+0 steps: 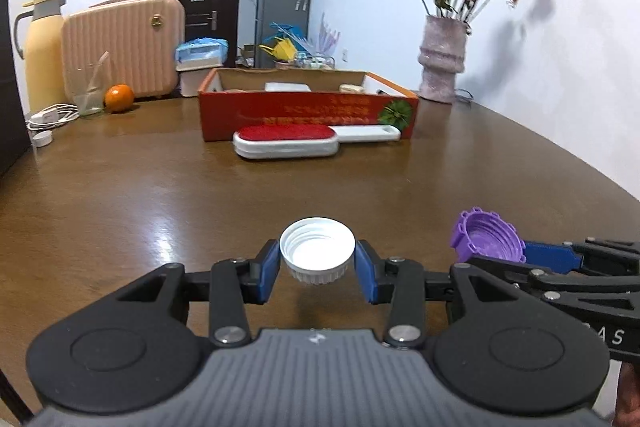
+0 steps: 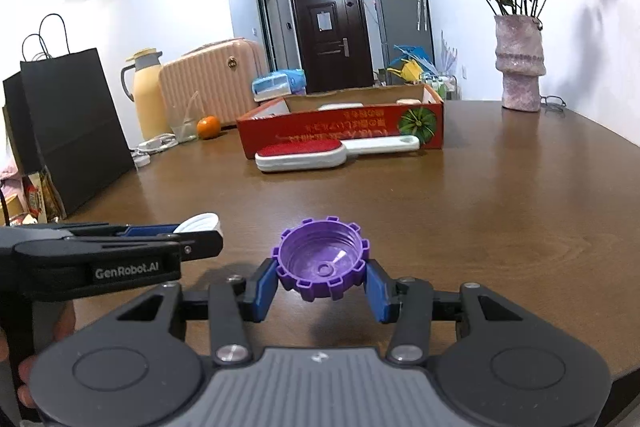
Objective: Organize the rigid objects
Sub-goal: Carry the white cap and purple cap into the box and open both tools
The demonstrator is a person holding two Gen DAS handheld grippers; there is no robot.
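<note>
Bottom centre: left hand-held gripper [image 1: 317,263] pinches white cap [image 1: 317,251], right hand-held gripper [image 2: 322,277] pinches purple cap [image 2: 323,261]; both seem lifted, next carry to red box [image 1: 308,115].

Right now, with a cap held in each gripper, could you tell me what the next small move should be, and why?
Probably carry both forward to the open red cardboard box: the left gripper grips the white cap, the right gripper grips the purple cap, both lifted off the table, and the box already holds items.
</note>
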